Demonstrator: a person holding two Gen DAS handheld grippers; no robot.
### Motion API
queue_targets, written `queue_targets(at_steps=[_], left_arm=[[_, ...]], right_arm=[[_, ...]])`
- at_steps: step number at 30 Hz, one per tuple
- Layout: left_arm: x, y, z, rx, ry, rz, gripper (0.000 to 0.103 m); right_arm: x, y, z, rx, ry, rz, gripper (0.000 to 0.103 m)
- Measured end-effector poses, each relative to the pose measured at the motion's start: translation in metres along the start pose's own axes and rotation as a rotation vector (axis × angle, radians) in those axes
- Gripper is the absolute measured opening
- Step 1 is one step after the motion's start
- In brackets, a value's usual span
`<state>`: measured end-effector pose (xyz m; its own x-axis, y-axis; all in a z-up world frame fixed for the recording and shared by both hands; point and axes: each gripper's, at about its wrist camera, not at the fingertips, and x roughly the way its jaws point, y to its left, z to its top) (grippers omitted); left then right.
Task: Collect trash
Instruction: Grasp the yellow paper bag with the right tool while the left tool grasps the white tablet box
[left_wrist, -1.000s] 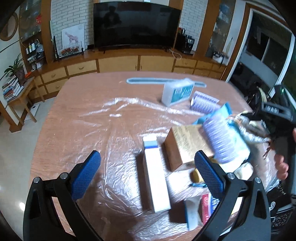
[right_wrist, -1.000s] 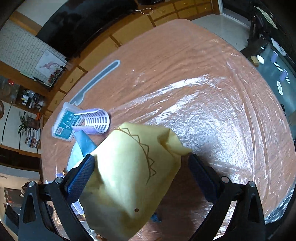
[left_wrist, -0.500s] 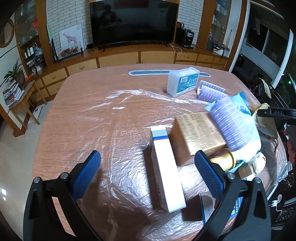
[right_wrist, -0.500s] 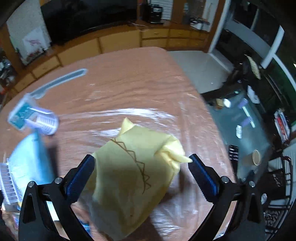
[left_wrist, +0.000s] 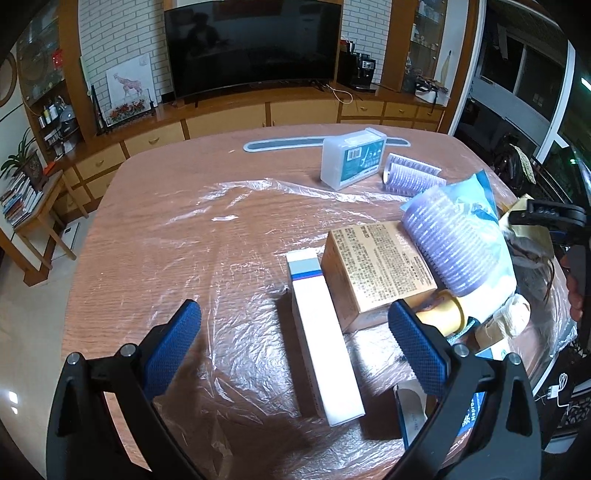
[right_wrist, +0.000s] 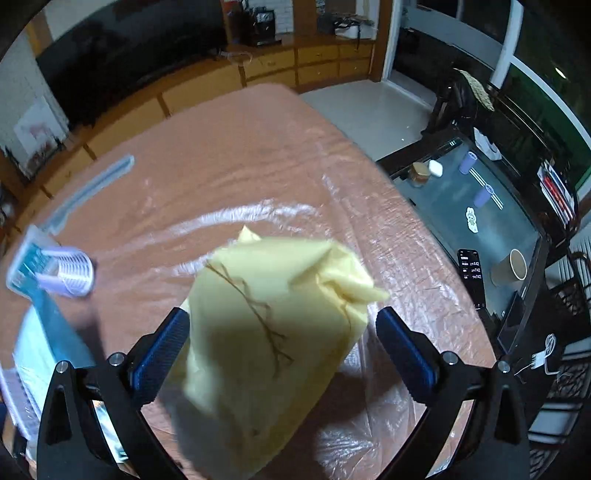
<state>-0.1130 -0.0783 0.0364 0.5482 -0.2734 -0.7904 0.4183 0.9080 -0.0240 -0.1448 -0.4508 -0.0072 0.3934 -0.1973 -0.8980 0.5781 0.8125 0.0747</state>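
Only "Napro", partly hidden, reads on a blue packet (left_wrist: 471, 413); other print is illegible.

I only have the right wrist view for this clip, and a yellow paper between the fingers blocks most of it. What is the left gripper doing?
Observer: The left gripper is open and empty, hovering over a long white box on the plastic-covered table.
Operator: Any other trash near that box?
Observer: A brown box lies right beside it, with a purple hair roller against its right side.
Operator: Can you see the right gripper from there?
Observer: Yes, the right gripper shows at the right edge beyond the pile, with yellow paper at its tip and a hand below it.
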Motion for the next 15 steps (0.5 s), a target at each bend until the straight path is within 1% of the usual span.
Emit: queue_targets(at_steps=[2, 3, 4, 5, 6, 7, 8, 10, 12, 14, 15], left_arm=[[0.001, -0.001, -0.001, 0.009, 0.001, -0.001, 0.100], [0.002, -0.002, -0.001, 0.017, 0.008, -0.004, 0.093], [0.004, -0.002, -0.002, 0.020, 0.018, -0.009, 0.087], [0.005, -0.002, -0.002, 0.020, 0.030, -0.020, 0.083], [0.007, -0.002, -0.002, 0.020, 0.043, -0.036, 0.074], [0.009, -0.001, -0.003, 0.015, 0.060, -0.057, 0.065], [0.011, 0.000, -0.004, 0.008, 0.073, -0.075, 0.061], [0.013, 0.003, -0.006, -0.004, 0.086, -0.104, 0.046], [0.014, 0.007, -0.007, -0.021, 0.096, -0.129, 0.036], [0.015, 0.011, -0.008, -0.039, 0.100, -0.154, 0.030], [0.015, 0.012, -0.008, -0.047, 0.099, -0.161, 0.024]], right_arm=[[0.005, 0.000, -0.002, -0.002, 0.001, 0.024, 0.096], [0.006, 0.001, -0.002, -0.005, -0.004, 0.034, 0.092], [0.007, 0.001, -0.003, -0.006, -0.006, 0.055, 0.084], [0.005, 0.002, -0.003, -0.004, -0.006, 0.082, 0.080], [0.002, 0.002, -0.004, -0.001, -0.006, 0.102, 0.075], [0.001, 0.002, -0.004, 0.004, -0.009, 0.120, 0.068], [0.000, 0.002, -0.004, 0.004, -0.014, 0.137, 0.064], [-0.003, 0.002, -0.004, -0.002, -0.014, 0.166, 0.057], [-0.006, 0.005, -0.005, -0.032, -0.015, 0.195, 0.055], [-0.014, 0.010, -0.009, -0.057, -0.029, 0.200, 0.054], [-0.016, 0.010, -0.009, -0.066, -0.037, 0.203, 0.054]])
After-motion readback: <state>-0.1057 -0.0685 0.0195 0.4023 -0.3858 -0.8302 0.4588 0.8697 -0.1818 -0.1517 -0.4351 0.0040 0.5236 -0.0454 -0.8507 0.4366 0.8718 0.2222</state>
